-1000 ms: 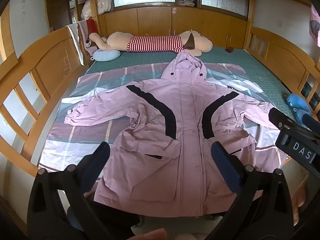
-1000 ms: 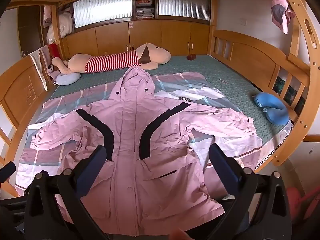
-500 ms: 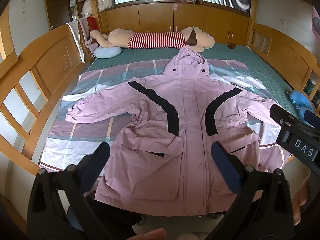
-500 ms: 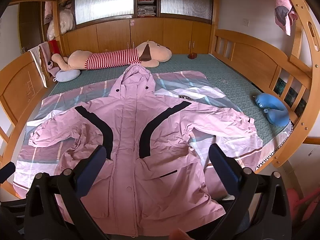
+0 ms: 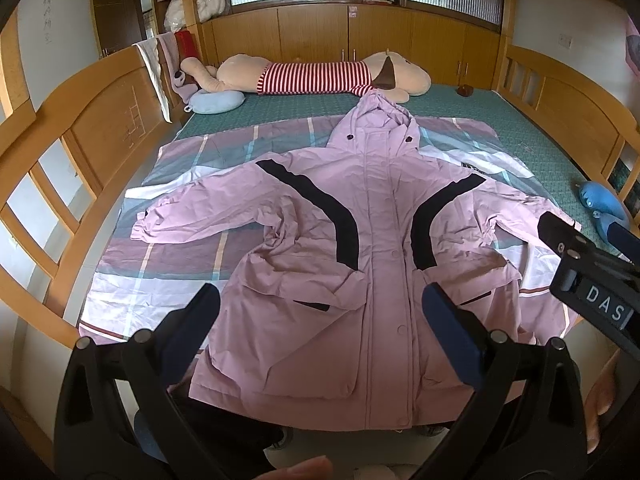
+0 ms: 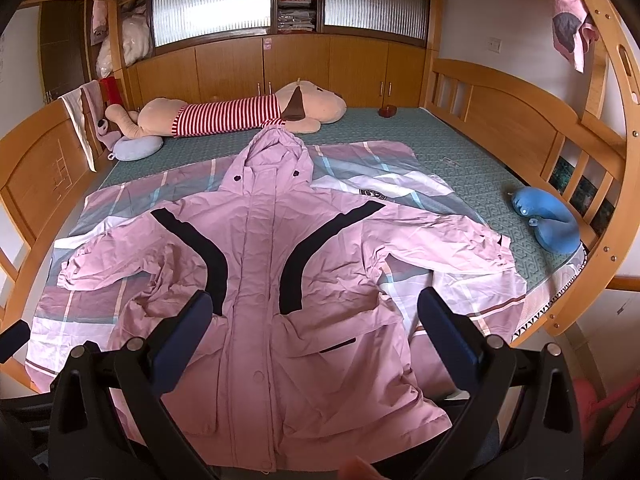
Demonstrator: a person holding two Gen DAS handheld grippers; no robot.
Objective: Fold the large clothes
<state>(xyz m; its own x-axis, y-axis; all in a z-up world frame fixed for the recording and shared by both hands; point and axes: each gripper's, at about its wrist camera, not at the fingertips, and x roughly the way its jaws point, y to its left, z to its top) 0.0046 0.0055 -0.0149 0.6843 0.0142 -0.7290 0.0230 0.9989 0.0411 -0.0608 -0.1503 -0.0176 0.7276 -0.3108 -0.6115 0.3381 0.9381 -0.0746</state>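
The left gripper (image 5: 320,322) and the right gripper (image 6: 314,318) share black frames, silver screws and navy-padded jaws; white "DAS" lettering marks the right one.

One pink jacket (image 5: 360,280), one plush dog (image 5: 312,76), two neck pillows (image 6: 548,220), one checked sheet (image 5: 168,256)

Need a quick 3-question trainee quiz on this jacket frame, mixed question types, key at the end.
1. True or false: the jacket lies spread front-up, both sleeves out.
2. Which lies nearest the hood? A) blue pillow B) striped plush C) hanging cloth
3. Fill in: the left gripper and right gripper are both ____ and hold nothing.

Key: 1 true; 2 B; 3 open.
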